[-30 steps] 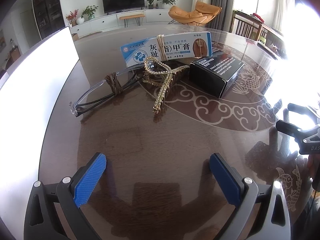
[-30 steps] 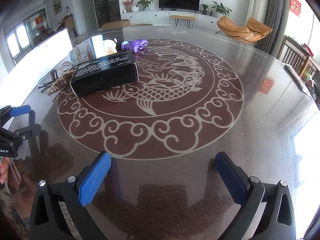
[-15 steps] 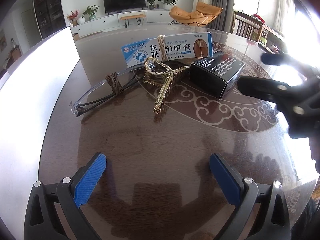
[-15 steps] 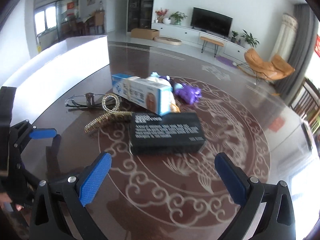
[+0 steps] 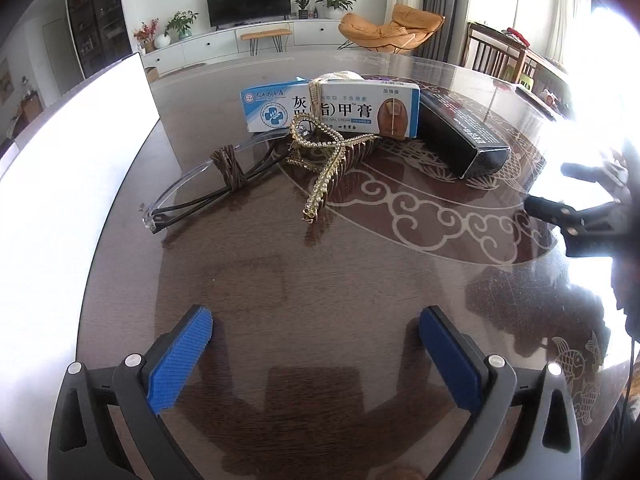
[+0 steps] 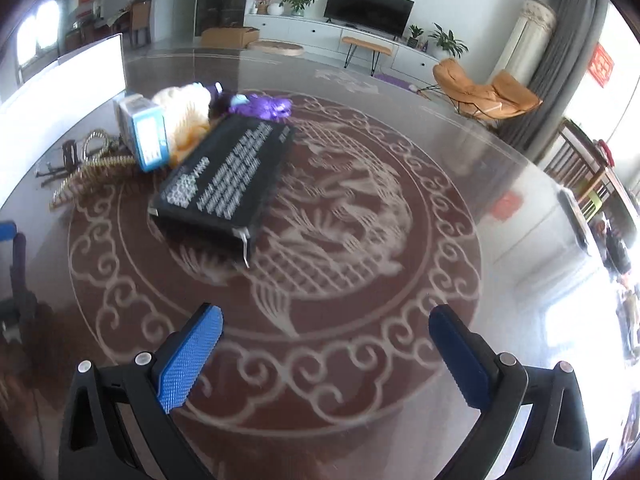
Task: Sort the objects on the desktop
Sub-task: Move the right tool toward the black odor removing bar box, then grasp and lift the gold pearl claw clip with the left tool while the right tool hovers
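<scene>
A pile of objects lies on the dark round table [image 5: 320, 288]: a blue-and-white nail cream box [image 5: 332, 110], a black box [image 5: 460, 136], a gold hair clip [image 5: 328, 160] and clear glasses [image 5: 200, 184]. My left gripper [image 5: 316, 344] is open and empty, well short of them. My right gripper [image 6: 326, 344] is open and empty, hovering just in front of the black box [image 6: 228, 176]; it also shows at the right edge of the left wrist view [image 5: 568, 188]. A purple toy [image 6: 264, 106] and a cream fluffy item [image 6: 184, 108] lie behind the boxes.
A white panel [image 5: 60, 184] stands along the table's left side. The table top carries a pale fish-and-cloud pattern [image 6: 320, 240]. An orange lounge chair [image 6: 484, 92], a TV cabinet and wooden chairs [image 5: 504, 56] stand beyond the table.
My right gripper has swung in from the table's right towards the black box, which now fills more of its view. My left gripper has stayed still.
</scene>
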{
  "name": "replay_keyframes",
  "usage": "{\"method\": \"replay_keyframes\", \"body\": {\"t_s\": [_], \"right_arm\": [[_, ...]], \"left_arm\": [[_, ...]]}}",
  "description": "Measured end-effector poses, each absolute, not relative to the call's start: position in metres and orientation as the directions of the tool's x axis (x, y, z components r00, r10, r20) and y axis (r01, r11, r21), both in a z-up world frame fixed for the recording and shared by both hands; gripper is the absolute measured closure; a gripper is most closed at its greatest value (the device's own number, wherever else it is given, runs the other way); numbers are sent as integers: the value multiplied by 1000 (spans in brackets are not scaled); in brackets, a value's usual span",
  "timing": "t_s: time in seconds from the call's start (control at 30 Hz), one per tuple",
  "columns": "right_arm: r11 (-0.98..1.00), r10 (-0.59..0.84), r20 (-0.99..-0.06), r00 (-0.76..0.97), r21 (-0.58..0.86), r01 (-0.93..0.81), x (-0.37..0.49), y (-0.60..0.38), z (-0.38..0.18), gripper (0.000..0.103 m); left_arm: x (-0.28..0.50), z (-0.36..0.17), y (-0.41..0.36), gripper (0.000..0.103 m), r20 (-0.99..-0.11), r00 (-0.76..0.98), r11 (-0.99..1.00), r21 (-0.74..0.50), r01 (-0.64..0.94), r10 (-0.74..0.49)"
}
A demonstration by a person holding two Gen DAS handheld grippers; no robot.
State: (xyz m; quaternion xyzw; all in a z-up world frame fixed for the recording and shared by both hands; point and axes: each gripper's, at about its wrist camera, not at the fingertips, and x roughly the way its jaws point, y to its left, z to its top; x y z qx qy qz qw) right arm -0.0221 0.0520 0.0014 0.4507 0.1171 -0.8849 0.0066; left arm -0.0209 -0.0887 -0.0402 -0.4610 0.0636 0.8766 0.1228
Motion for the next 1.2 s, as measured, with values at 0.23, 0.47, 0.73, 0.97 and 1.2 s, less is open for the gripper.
{"method": "replay_keyframes", "body": {"t_s": [0.23, 0.47, 0.73, 0.97, 1.2], "right_arm": [[-990, -31, -813, -582, -57, 132, 10, 74, -2, 0], [-994, -53, -813, -580, -12, 108, 10, 77, -3, 0], [-994, -51, -813, -580, -12, 105, 9, 76, -3, 0], [-995, -49, -813, -580, -14, 103, 9, 75, -3, 0], [-995, -49, -813, -580, -13, 101, 8, 75, -4, 0]], "left_arm": [[-23, -40, -87, 0, -826, -542, -961, -1, -275, 156], [-74, -35, -60, 0, -842, -501, -928, -1, -372, 201], [-150, -31, -30, 0, -836, -502, -915, -1, -404, 223], [-142, -25, -29, 35, -797, -561, -918, 21, -397, 225], [-99, -27, -48, 36, -780, -603, -962, 4, -273, 168]]}}
